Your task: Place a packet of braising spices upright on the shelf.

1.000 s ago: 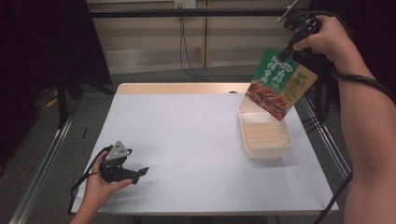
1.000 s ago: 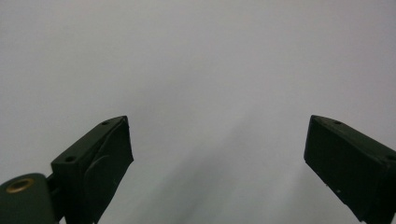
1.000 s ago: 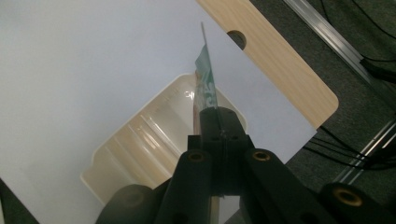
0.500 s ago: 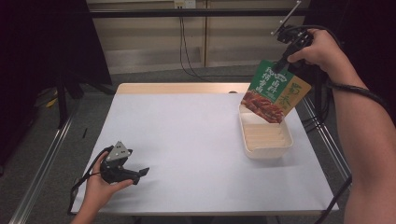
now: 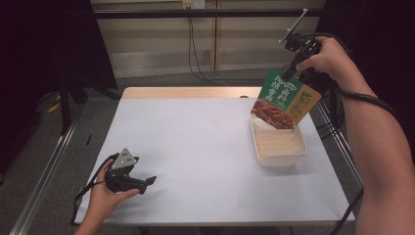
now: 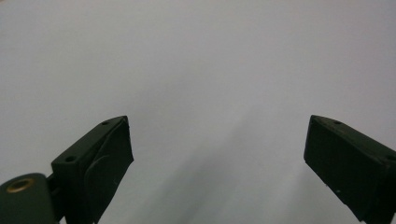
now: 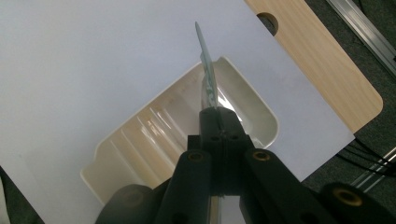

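A green food packet (image 5: pixel 285 100) with a picture of red meat hangs over the far end of a cream ribbed tray (image 5: pixel 278 145) at the table's right side. My right gripper (image 5: pixel 288 74) is shut on the packet's top corner, held high above the tray. In the right gripper view the packet (image 7: pixel 208 79) shows edge-on, pinched between the closed jaws over the tray (image 7: pixel 154 149). My left gripper (image 5: pixel 149 182) rests on the white table near the front left corner, jaws wide apart with nothing between them (image 6: pixel 215 163).
The white sheet (image 5: pixel 195 147) covers most of a wooden table (image 5: pixel 195 92), whose bare strip runs along the far edge. Cables hang at the right of the table. A metal rail (image 5: pixel 44 181) runs along the floor on the left.
My right hand has come down and slightly left with the packet, bringing its lower edge closer to the tray. The left hand and gripper have stayed put.
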`<state>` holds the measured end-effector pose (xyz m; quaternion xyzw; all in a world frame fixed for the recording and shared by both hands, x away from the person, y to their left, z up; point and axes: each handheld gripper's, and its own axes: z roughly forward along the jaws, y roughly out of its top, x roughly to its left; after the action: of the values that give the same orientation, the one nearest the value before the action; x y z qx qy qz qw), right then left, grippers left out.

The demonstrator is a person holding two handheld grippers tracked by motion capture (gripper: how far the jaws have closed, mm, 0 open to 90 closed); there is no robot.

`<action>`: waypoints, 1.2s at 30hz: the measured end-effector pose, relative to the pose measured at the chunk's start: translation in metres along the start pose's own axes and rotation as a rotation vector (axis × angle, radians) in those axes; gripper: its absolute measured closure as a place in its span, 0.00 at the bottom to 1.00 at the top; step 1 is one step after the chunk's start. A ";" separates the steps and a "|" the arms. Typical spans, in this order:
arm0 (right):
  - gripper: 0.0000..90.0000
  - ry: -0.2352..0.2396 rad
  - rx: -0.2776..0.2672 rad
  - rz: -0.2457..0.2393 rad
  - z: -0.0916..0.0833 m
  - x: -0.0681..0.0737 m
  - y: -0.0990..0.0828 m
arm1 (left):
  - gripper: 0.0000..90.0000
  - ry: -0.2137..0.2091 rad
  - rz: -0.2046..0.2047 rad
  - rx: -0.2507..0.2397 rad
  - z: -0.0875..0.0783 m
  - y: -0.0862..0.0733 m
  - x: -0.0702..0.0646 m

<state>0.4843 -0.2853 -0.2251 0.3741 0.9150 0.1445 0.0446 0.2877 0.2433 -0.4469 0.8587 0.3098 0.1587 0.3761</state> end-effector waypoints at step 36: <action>0.63 -0.086 -0.069 0.085 -0.005 0.002 0.002 | 0.09 -0.006 0.008 0.002 -0.001 0.001 0.001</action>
<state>0.4832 -0.2833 -0.2193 0.4168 0.8899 0.1614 0.0905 0.2881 0.2440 -0.4454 0.8608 0.3052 0.1572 0.3758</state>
